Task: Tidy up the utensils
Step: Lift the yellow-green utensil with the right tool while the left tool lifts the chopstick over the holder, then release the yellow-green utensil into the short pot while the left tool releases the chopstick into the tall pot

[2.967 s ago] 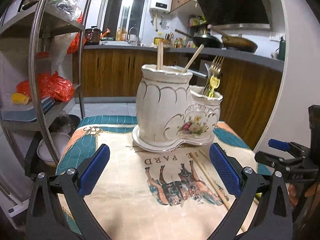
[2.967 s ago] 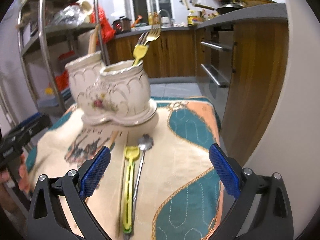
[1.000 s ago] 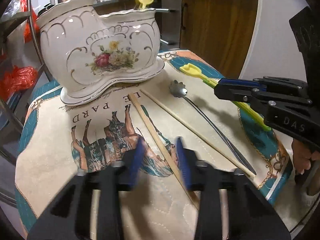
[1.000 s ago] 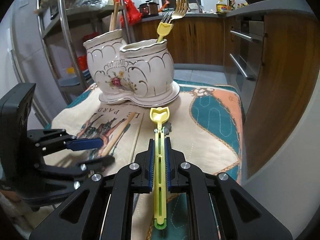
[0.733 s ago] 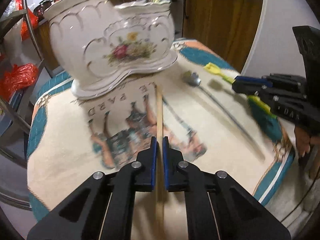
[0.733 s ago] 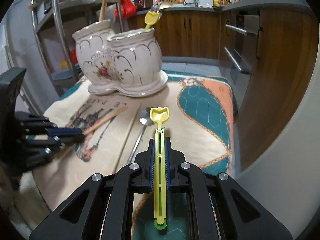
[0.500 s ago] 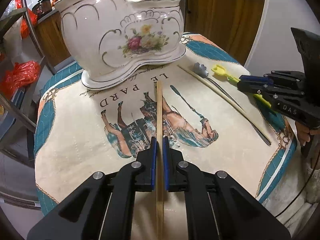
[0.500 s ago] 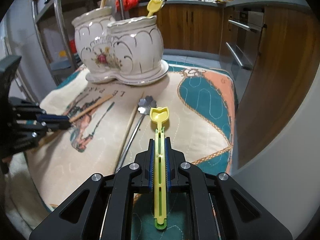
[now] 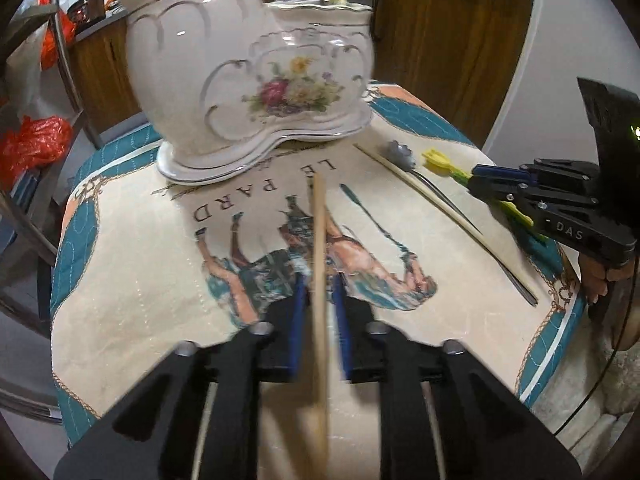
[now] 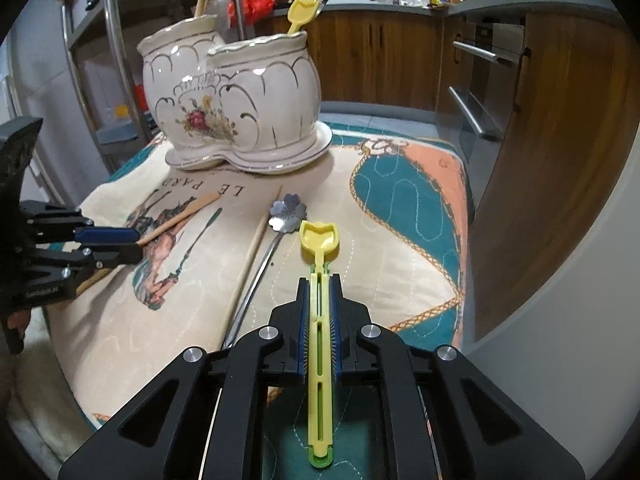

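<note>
My left gripper (image 9: pixel 319 280) is shut on a wooden chopstick (image 9: pixel 319 240) that points toward the white floral two-pot ceramic holder (image 9: pixel 248 76). My right gripper (image 10: pixel 319 280) is shut on a yellow plastic utensil (image 10: pixel 319 240) with a small scoop head, held above the cloth. A second chopstick (image 10: pixel 256 240) and a metal spoon with a flower-shaped bowl (image 10: pixel 287 210) lie on the cloth between the two grippers. The holder (image 10: pixel 236 108) has chopsticks in its taller pot and forks with a yellow utensil in the shorter one. The left gripper (image 10: pixel 138 246) shows at the left of the right wrist view.
A printed cloth (image 9: pixel 140 248) with a horse picture covers the small table. A metal shelf rack (image 10: pixel 108 40) with red bags stands behind the holder. Wooden kitchen cabinets (image 10: pixel 400 60) and an oven front lie beyond the table's far and right edges.
The left gripper closed on the chopstick and moved with it nearer the holder. The right gripper keeps its grip on the yellow utensil, lifted off the cloth beside the spoon.
</note>
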{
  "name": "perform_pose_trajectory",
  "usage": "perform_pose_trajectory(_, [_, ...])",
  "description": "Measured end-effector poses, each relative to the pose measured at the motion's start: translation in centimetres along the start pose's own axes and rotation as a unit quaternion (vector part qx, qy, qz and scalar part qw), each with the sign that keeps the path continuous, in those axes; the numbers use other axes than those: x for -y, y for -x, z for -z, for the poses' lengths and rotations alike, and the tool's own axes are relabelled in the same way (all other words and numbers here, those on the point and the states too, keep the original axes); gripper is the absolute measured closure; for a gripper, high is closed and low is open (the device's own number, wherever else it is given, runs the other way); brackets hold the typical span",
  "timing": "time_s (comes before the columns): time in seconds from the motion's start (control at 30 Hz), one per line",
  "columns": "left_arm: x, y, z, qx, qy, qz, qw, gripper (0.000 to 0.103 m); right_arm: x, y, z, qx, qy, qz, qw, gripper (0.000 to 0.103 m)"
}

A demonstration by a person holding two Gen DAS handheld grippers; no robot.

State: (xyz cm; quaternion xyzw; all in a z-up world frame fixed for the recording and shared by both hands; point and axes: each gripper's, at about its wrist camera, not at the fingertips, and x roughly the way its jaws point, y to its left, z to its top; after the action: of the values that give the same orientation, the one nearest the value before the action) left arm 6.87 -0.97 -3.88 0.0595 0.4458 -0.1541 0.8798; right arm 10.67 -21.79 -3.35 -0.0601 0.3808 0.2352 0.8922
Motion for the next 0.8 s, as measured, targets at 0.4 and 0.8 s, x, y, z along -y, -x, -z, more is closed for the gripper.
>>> perform_pose_trajectory(0.4, [-1.7, 7.0, 0.6, 0.163, -0.024, 0.015, 0.9862, 0.097, -0.5, 4.4, -1.8, 0.120, -0.035, -0.027, 0.992, 0.092])
perform_pose_trajectory(0.8, [-5.4, 13.5, -5.9, 0.358, 0.033, 0.003, 0.9330, 0.097, -0.8, 6.9, -9.7, 0.256, -0.077, -0.092, 0.959, 0.093])
